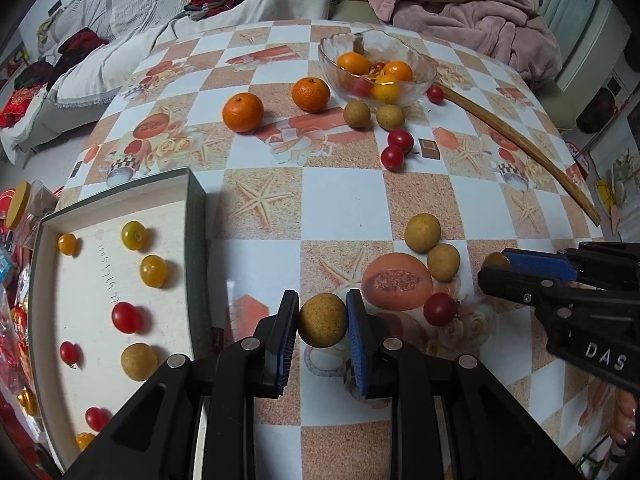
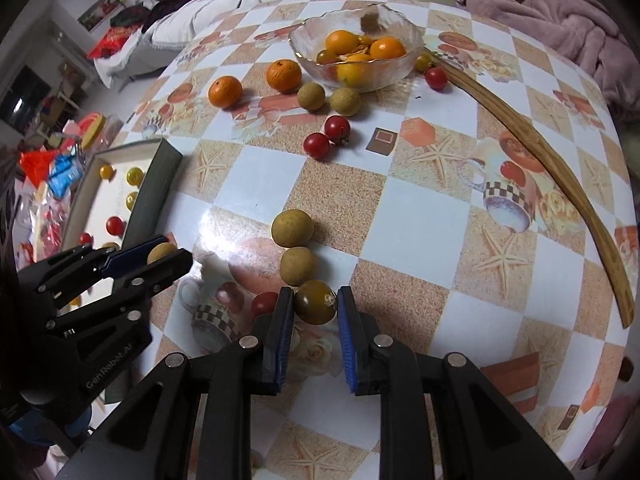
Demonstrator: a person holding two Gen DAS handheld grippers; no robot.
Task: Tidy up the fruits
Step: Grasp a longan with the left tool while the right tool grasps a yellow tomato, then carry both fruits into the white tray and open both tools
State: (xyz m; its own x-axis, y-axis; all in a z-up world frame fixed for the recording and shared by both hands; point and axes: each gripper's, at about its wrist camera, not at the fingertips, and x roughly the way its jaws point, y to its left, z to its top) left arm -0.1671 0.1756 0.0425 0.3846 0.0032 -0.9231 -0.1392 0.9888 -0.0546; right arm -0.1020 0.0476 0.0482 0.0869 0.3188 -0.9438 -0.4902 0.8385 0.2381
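Note:
My left gripper (image 1: 322, 320) is shut on a tan longan (image 1: 322, 321), held above the table just right of the white tray (image 1: 196, 240). It also shows in the right wrist view (image 2: 162, 254). My right gripper (image 2: 315, 307) is shut on a yellow-green cherry tomato (image 2: 315, 306); it shows in the left wrist view (image 1: 496, 265) at the right. Two longans (image 2: 293, 227) and a red cherry tomato (image 2: 264, 303) lie on the table by it. The tray holds several cherry tomatoes and a longan (image 1: 138, 361).
A glass bowl (image 1: 420, 80) with oranges and tomatoes stands at the far side. Two mandarins (image 1: 243, 112), two longans (image 1: 357, 113) and red cherry tomatoes (image 1: 396, 148) lie in front of it. A long wooden stick (image 1: 520, 136) lies along the right. A sofa and pink blanket lie beyond.

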